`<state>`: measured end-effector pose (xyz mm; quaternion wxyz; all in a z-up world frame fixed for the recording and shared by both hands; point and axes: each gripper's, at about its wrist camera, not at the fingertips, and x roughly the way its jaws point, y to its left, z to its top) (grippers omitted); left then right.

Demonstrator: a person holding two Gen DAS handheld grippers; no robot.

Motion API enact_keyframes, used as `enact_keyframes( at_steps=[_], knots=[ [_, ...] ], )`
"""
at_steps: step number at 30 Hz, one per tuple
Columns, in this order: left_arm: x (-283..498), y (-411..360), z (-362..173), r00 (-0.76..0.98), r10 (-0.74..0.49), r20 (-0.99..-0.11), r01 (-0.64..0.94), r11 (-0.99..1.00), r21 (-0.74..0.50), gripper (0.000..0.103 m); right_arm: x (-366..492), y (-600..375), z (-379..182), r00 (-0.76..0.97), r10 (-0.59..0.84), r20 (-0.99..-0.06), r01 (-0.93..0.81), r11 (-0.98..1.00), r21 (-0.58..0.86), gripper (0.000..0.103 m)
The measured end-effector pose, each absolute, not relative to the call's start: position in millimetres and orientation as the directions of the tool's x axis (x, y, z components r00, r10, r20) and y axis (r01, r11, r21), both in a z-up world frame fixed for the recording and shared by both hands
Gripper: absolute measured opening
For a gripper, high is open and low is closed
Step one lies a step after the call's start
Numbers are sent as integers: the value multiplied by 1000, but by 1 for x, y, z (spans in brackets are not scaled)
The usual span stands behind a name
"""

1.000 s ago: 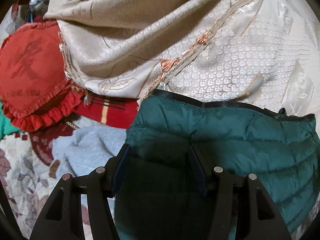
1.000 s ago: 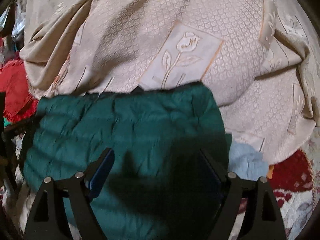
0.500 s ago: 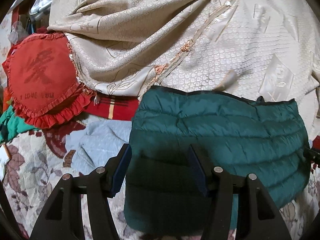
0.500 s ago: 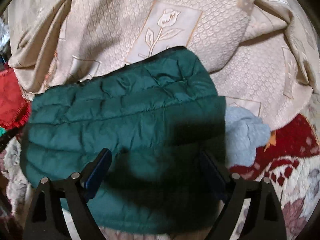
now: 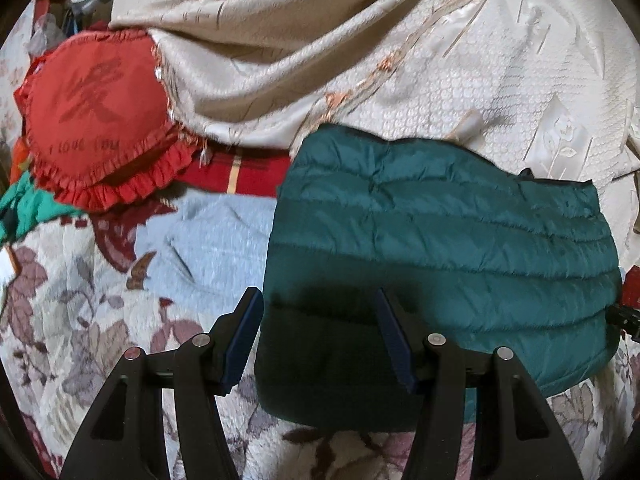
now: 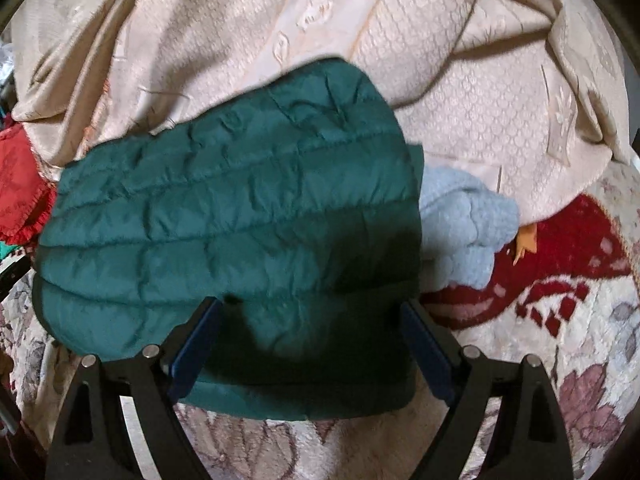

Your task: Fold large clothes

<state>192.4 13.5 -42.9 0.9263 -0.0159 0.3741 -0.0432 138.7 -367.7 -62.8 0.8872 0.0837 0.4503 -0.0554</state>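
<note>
A dark green quilted puffer jacket [image 5: 440,248] lies folded into a compact rectangle on the floral bedspread; it also shows in the right wrist view [image 6: 240,216]. My left gripper [image 5: 320,316] is open and empty, hovering above the jacket's near left part. My right gripper [image 6: 312,320] is open wide and empty, hovering above the jacket's near right part. Neither gripper touches the cloth.
A crumpled beige embossed cloth [image 5: 360,48] lies behind the jacket, also in the right wrist view [image 6: 440,60]. A red heart-shaped cushion [image 5: 96,112] sits far left. A light blue fleece [image 5: 216,240] lies under the jacket and also shows in the right wrist view [image 6: 460,224]. The floral bedspread [image 5: 60,320] surrounds all.
Both grippers have pulled back and up from the jacket, so more of it and the bedspread shows. The jacket lies still.
</note>
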Motion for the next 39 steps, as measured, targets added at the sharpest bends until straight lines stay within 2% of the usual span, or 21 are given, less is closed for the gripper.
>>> enact_keyframes(
  at_steps=[10, 15, 19, 21, 25, 32, 39],
  knots=[
    [199, 23, -61, 685, -99, -721, 37, 994, -101, 40, 145, -374, -78, 574, -12, -819, 197, 973, 124, 95],
    [207, 41, -58, 674, -200, -711, 24, 968, -250, 40, 138, -367, -63, 592, -18, -806, 182, 977, 112, 95],
    [222, 49, -64, 651, -240, -720, -5, 947, -321, 41, 137, -358, -49, 620, -24, -784, 148, 985, 87, 95],
    [229, 51, -68, 644, -260, -720, -8, 938, -346, 51, 140, -359, -44, 630, -19, -776, 151, 984, 98, 95],
    [242, 52, -81, 614, -306, -727, -7, 920, -393, 57, 150, -372, -46, 628, -40, -777, 190, 976, 103, 98],
    [259, 59, -101, 606, -361, -709, -9, 888, -460, 80, 170, -395, -67, 607, -44, -793, 230, 966, 122, 103],
    [263, 58, -106, 614, -372, -696, 10, 886, -465, 84, 192, -416, -86, 610, 65, -790, 206, 950, 237, 103]
  ],
)
